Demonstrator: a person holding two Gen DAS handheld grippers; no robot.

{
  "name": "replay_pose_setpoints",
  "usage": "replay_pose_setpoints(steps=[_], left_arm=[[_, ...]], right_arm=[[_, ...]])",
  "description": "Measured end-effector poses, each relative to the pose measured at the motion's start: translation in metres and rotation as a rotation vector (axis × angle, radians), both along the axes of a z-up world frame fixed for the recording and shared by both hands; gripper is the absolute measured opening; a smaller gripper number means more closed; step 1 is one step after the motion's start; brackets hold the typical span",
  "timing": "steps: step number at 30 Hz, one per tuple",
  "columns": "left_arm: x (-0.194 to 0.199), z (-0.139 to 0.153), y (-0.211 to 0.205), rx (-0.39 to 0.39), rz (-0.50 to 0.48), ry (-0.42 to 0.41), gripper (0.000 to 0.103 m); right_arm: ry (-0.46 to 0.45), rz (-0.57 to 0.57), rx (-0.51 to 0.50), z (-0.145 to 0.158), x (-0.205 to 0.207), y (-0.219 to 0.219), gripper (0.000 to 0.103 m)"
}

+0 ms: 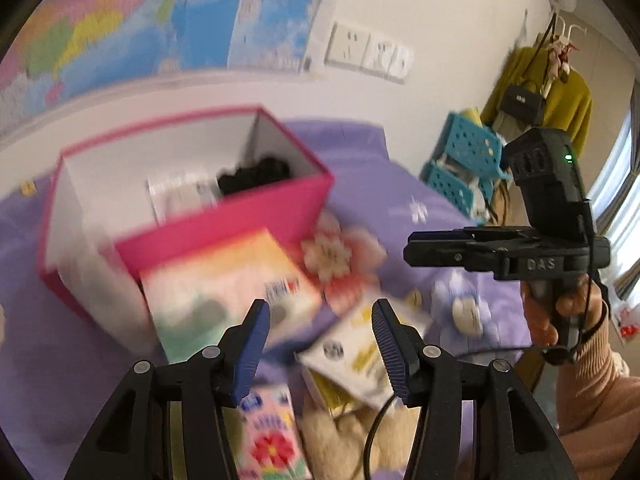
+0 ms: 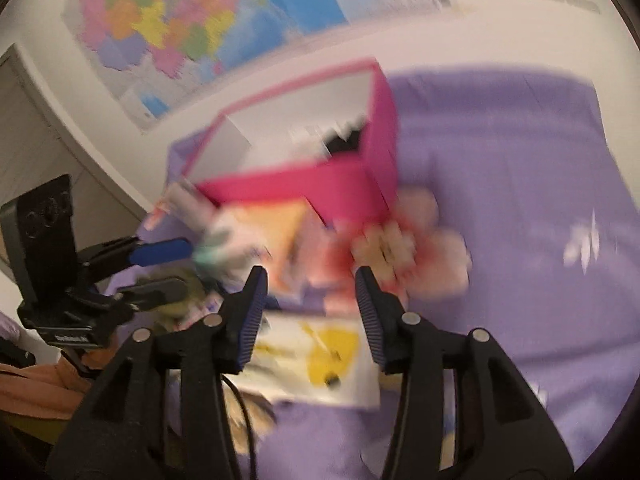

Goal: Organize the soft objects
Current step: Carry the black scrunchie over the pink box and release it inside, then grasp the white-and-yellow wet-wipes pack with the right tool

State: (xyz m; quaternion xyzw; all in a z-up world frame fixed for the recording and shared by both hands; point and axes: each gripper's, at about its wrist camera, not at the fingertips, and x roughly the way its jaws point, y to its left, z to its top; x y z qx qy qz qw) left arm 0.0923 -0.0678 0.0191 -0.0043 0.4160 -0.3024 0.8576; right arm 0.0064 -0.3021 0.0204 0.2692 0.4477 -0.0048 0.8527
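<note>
Both grippers hover spread and empty over the bed!
Left gripper (image 1: 320, 332) and right gripper (image 2: 310, 300) hold nothing; pink box (image 1: 224, 232) already holds a black item, while flower plush (image 1: 340, 256) and soft packs (image 1: 224, 296) lie loose beside it.
</note>
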Motion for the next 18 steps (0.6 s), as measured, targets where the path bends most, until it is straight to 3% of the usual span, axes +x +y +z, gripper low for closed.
replay_pose_setpoints(steps=[4, 7, 15, 18], left_arm=[[-0.006, -0.019, 0.001, 0.002, -0.012, 0.078, 0.054], [-0.012, -0.023, -0.001, -0.001, -0.032, 0.087, 0.054], [-0.019, -0.024, -0.012, 0.006, -0.081, 0.111, 0.054], [-0.021, -0.024, -0.018, 0.0, -0.116, 0.128, 0.054]], right_arm=[[0.075, -0.062, 0.073, -0.03, -0.02, -0.01, 0.048], [0.128, -0.087, 0.111, -0.05, -0.03, -0.013, 0.048], [0.117, -0.069, 0.156, -0.068, -0.032, -0.011, 0.048], [0.102, -0.064, 0.166, -0.072, -0.033, -0.012, 0.034]])
